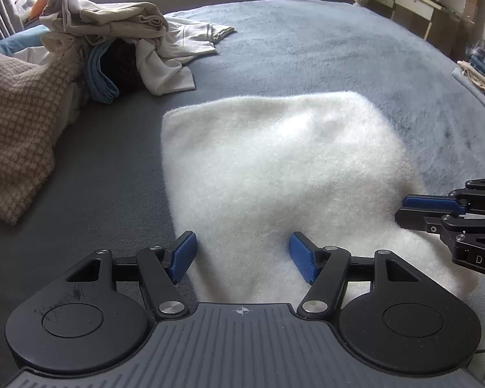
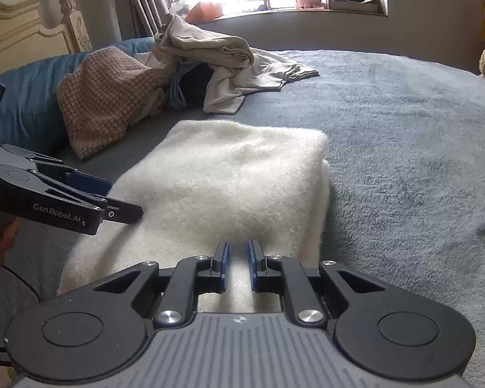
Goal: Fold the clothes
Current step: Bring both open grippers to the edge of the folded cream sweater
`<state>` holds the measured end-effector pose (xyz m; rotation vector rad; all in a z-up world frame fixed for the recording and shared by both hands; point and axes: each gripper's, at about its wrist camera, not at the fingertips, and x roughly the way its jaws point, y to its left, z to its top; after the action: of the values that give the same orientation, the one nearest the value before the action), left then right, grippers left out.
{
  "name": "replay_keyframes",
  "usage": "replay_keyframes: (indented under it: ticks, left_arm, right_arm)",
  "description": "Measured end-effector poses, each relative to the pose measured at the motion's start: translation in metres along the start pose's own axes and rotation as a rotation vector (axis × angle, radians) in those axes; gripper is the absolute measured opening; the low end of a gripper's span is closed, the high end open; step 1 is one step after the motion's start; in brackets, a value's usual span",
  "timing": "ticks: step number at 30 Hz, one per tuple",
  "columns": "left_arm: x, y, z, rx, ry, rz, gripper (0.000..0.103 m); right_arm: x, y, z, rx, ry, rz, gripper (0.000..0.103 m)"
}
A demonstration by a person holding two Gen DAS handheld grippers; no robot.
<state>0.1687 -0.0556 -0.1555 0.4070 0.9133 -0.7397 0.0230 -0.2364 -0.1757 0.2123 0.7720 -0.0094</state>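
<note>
A white fluffy garment (image 1: 274, 168) lies folded into a thick rectangle on the grey bed cover (image 1: 323, 48). My left gripper (image 1: 242, 255) stands open over its near left corner, the left pad at the garment's edge and the right pad on the fleece. In the right wrist view the same garment (image 2: 229, 174) runs away from my right gripper (image 2: 238, 258), whose blue pads stand a narrow gap apart with a ridge of white fleece pinched between them. The left gripper (image 2: 113, 197) shows at the left of that view, the right gripper (image 1: 404, 208) at the right of the other.
A heap of beige and white clothes (image 1: 119, 32) over a blue and a dark garment lies at the far left. A tan checked blanket (image 1: 16, 123) and a blue pillow (image 2: 29, 103) lie beside it. Folded clothes (image 1: 481, 71) sit at the bed's right edge. A hand (image 2: 0, 245) holds the left gripper.
</note>
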Motion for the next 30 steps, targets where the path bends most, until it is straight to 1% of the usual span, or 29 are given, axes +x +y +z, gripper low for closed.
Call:
replay_keyframes:
  ticks: [6, 18, 21, 24, 26, 30]
  left_arm:
    - [0.0, -0.002, 0.001, 0.014, 0.003, 0.01, 0.064]
    - [-0.001, -0.006, 0.003, 0.04, 0.005, 0.029, 0.065]
    - [-0.008, -0.005, 0.005, 0.051, -0.016, 0.051, 0.065]
    - [-0.016, -0.003, 0.008, 0.058, -0.059, 0.078, 0.065]
    - [-0.017, -0.002, 0.011, 0.045, -0.072, 0.06, 0.065]
    - [-0.012, -0.006, 0.016, 0.019, -0.097, 0.002, 0.065]
  right_arm:
    - [0.002, -0.006, -0.003, 0.05, -0.002, 0.016, 0.012]
    - [0.003, -0.007, -0.005, 0.075, -0.008, 0.028, 0.012]
    - [0.003, -0.008, -0.006, 0.079, -0.011, 0.031, 0.012]
    - [0.002, -0.007, -0.006, 0.08, -0.012, 0.032, 0.012]
    - [0.003, -0.007, -0.006, 0.081, -0.013, 0.032, 0.012]
    - [0.003, -0.007, -0.007, 0.082, -0.014, 0.031, 0.012]
